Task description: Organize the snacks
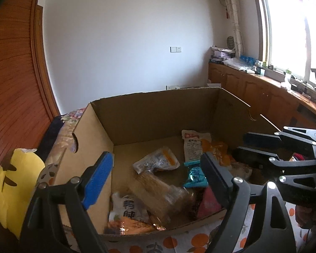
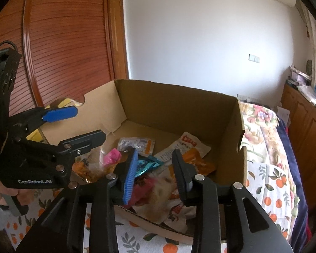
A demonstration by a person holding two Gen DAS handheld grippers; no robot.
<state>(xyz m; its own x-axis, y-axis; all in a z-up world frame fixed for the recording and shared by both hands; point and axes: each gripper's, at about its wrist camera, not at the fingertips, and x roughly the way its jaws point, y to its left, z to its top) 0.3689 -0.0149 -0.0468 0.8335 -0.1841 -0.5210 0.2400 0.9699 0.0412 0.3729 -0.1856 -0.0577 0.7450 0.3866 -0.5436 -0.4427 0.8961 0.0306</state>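
An open cardboard box [image 1: 149, 113] [image 2: 179, 109] sits on a bed and holds several snack packets. In the left wrist view I see a clear cracker pack [image 1: 158, 196], a teal packet [image 1: 196, 176], a white-orange pouch [image 1: 158, 162] and a white packet with a red label [image 1: 192, 145]. My left gripper [image 1: 155, 177] is open and empty above the box's near left part. My right gripper [image 2: 155, 172] is open and empty over the near edge, above a pink packet [image 2: 145, 189] and the teal packet [image 2: 147, 165]. Each gripper shows in the other's view: the right one [image 1: 250, 147], the left one [image 2: 82, 124].
The bed has an orange-print cover [image 2: 269, 191] and a floral quilt [image 2: 259, 122]. A yellow plush [image 1: 12, 189] lies left of the box. A wooden wardrobe [image 2: 63, 42] stands to the left, and cluttered wooden cabinets [image 1: 252, 88] run under the window on the right.
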